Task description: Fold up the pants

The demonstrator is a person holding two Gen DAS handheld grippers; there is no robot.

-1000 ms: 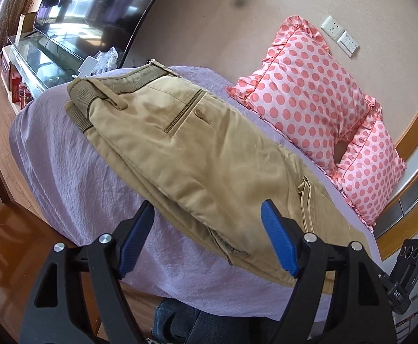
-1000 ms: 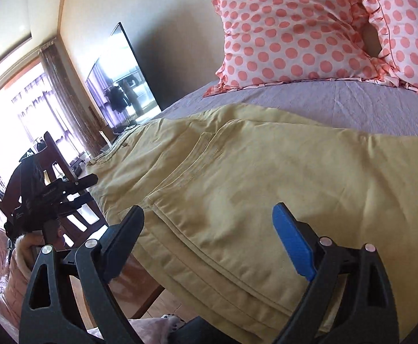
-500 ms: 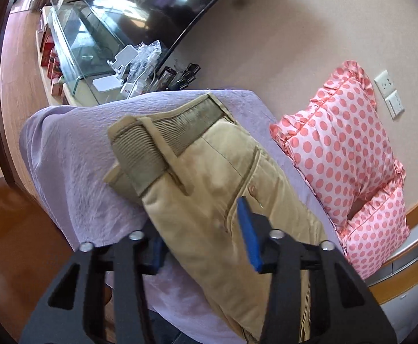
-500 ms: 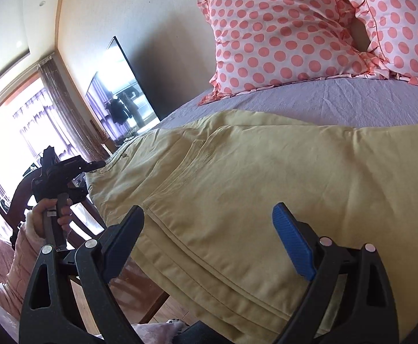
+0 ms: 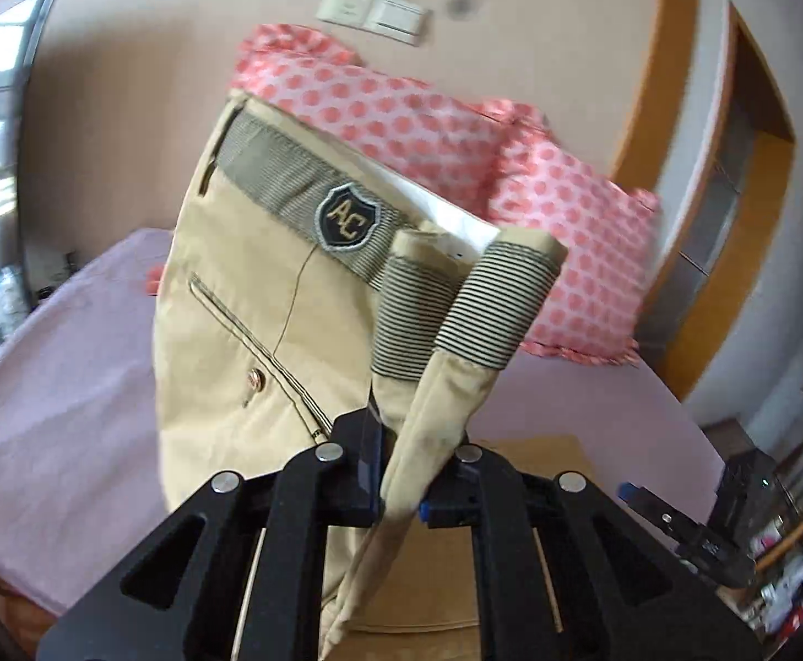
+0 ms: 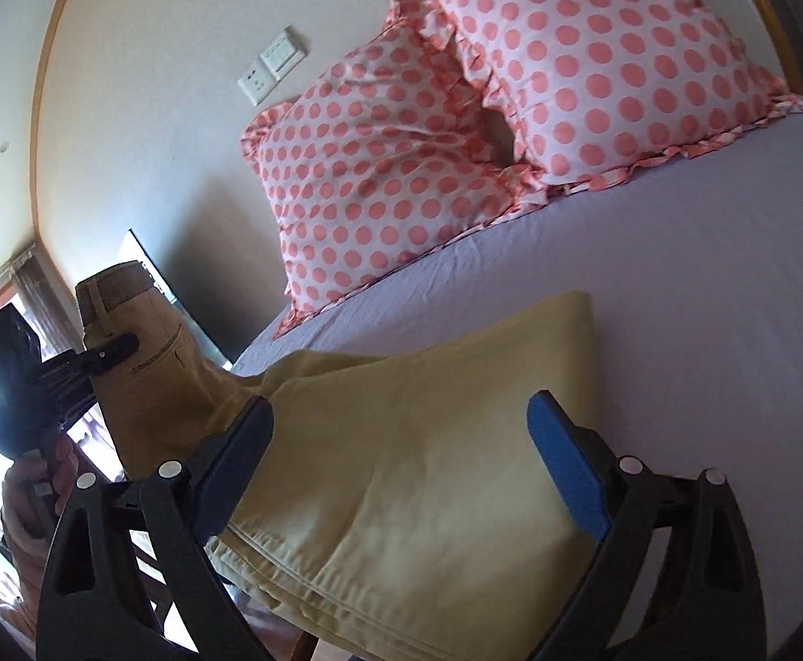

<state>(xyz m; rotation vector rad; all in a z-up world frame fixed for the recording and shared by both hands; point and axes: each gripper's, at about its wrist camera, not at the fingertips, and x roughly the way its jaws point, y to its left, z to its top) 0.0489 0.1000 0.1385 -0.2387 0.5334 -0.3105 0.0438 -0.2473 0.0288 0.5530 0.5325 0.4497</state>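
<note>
Khaki pants [image 6: 429,440] lie on the lilac bed [image 6: 704,303], legs folded flat near the front edge. My left gripper [image 5: 401,485] is shut on the waist end of the pants [image 5: 269,297] and holds it lifted off the bed, the striped waistband [image 5: 291,187] with its AC badge upright. It also shows in the right wrist view [image 6: 109,355], at the left, clamped on the raised waist end. My right gripper [image 6: 401,429] is open, jaws wide apart, just above the folded leg part and holding nothing.
Two pink polka-dot pillows [image 6: 456,126] lean against the wall at the head of the bed. Wall sockets [image 6: 272,63] sit above them. A TV [image 6: 142,259] and window are at the far left. A wooden door frame [image 5: 721,220] stands to the right.
My left gripper closed on the waist end and lifted it up off the bed toward the leg end. My right gripper stayed open and shifted along the legs.
</note>
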